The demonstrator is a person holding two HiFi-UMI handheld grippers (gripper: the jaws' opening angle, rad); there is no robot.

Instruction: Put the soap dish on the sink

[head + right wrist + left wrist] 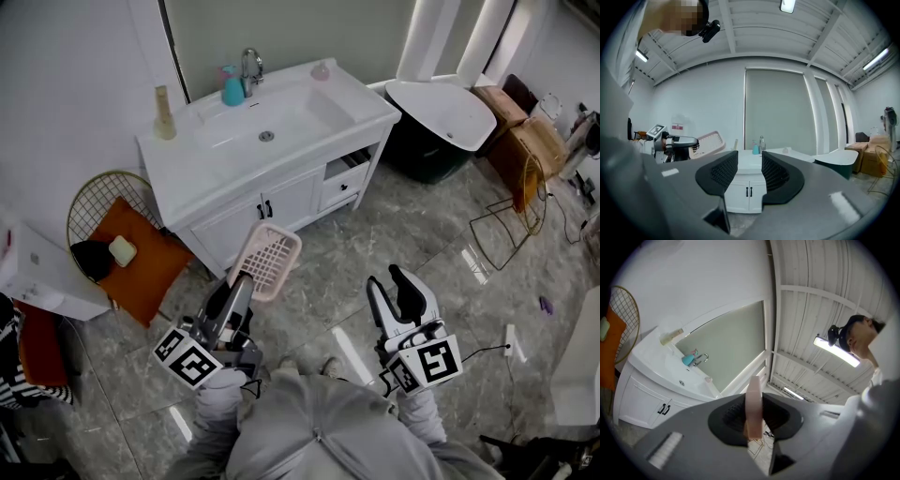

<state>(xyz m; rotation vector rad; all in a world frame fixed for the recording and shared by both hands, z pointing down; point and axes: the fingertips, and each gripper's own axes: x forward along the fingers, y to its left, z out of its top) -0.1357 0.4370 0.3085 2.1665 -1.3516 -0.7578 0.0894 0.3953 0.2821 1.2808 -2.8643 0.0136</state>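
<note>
The soap dish (267,260) is a pink slatted tray, held in the air in front of the white vanity. My left gripper (246,279) is shut on its near edge. The dish shows edge-on between the pads in the left gripper view (753,404), and at the left of the right gripper view (707,142). The sink (187,164) is a white countertop with a basin, ahead and above the dish in the head view, at the left of the left gripper view (670,364). My right gripper (384,277) hangs level to the right, open and holding nothing; it faces the sink (754,159).
On the sink stand a teal bottle (232,91), a chrome tap (251,66), a beige bottle (165,114) and a small pink item (321,70). A gold wire chair with an orange cushion (131,253) is at left. A dark tub (441,117), boxes (525,141) and a wire stand (516,211) sit at right.
</note>
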